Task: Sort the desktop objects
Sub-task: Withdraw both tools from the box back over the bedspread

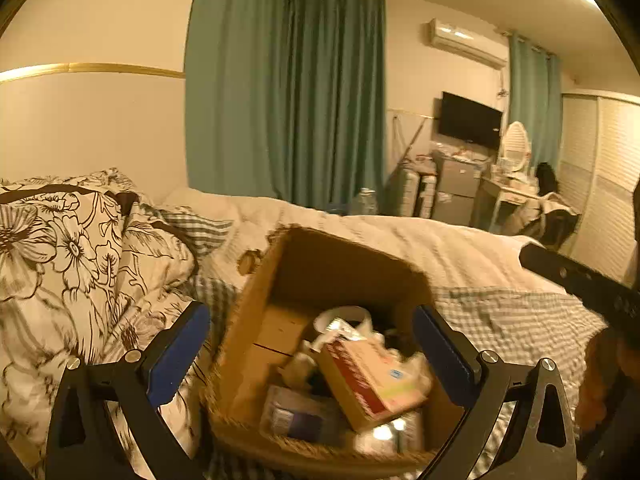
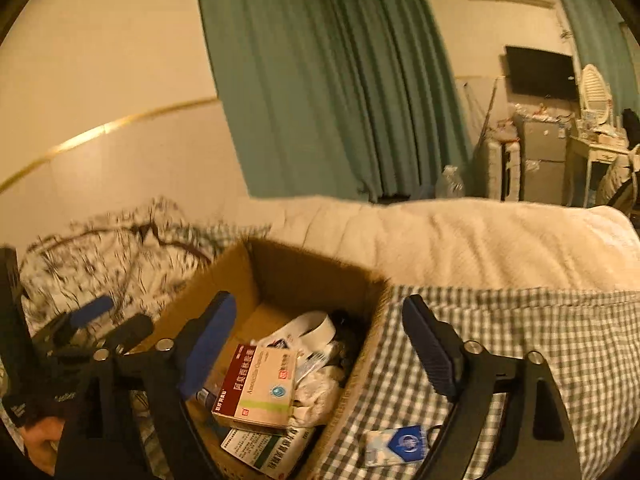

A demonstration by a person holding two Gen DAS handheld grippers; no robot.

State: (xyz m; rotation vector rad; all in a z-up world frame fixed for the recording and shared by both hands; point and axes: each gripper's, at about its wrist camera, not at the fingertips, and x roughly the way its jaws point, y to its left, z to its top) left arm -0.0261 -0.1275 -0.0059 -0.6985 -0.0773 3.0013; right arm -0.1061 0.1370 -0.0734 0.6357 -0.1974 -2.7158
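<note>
Left wrist view: left gripper (image 1: 312, 344) spread wide, nothing between the pads, poised over an open cardboard box (image 1: 280, 276) resting on the bed. Inside already: red-and-white medicine carton (image 1: 370, 380) lying tilted on top, white tape roll (image 1: 342, 318) behind it, blurred packets beneath. Floral pillow (image 1: 80, 240) to the left.

Right wrist view: right gripper (image 2: 320, 344) likewise apart and empty, straddling the box's right wall. Same carton on top of the heap; a second printed carton (image 2: 268, 450) below it, nearer the camera. Still outside: a small blue-and-white tagged item (image 2: 400, 442) flat on the checked bedspread (image 2: 520, 340), just beside the box.

Judged well along, most things boxed; at least that tagged item left to collect.
</note>
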